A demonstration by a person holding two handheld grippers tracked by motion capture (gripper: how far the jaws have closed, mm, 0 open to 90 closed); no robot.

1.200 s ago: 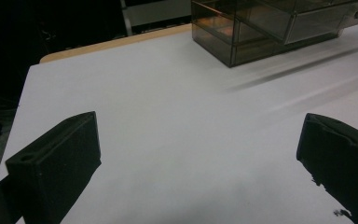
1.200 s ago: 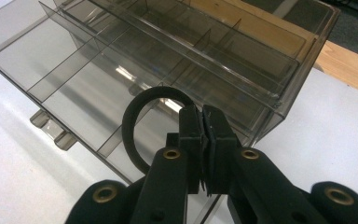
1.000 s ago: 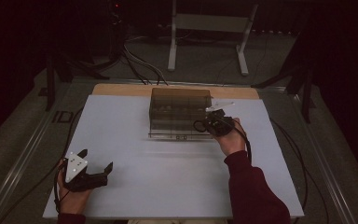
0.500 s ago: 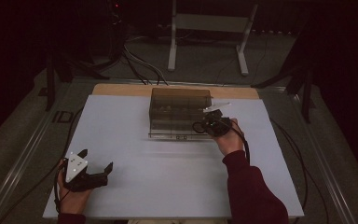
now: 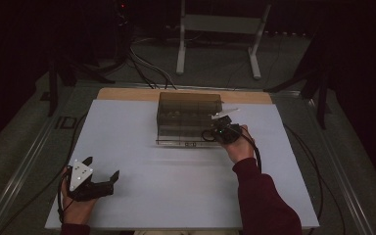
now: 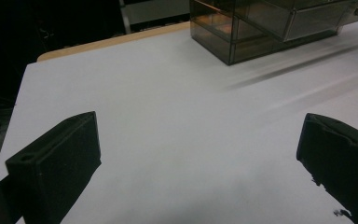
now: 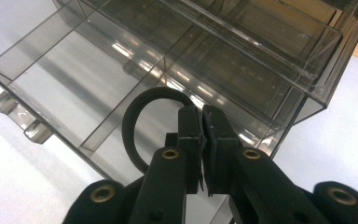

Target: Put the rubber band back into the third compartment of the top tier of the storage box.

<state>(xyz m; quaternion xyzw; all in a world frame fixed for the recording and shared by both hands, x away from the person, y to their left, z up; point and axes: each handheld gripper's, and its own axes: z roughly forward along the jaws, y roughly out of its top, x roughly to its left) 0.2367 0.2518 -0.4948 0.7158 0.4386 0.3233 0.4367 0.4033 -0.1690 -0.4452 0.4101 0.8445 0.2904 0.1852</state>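
with your right gripper [image 7: 201, 140] clamped on the black ring [image 7: 135, 126] at centre frame, lower it squarely into the open drawer [image 7: 74, 93], left gripper [image 5: 100, 171] jaws apart.

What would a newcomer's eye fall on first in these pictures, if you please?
Most likely the smoky clear drawer box at the far middle of the white table, its bottom drawer pulled out. The right tool hangs over that drawer, shut on a black ring. At the near left the left tool rests with its jaws wide open.
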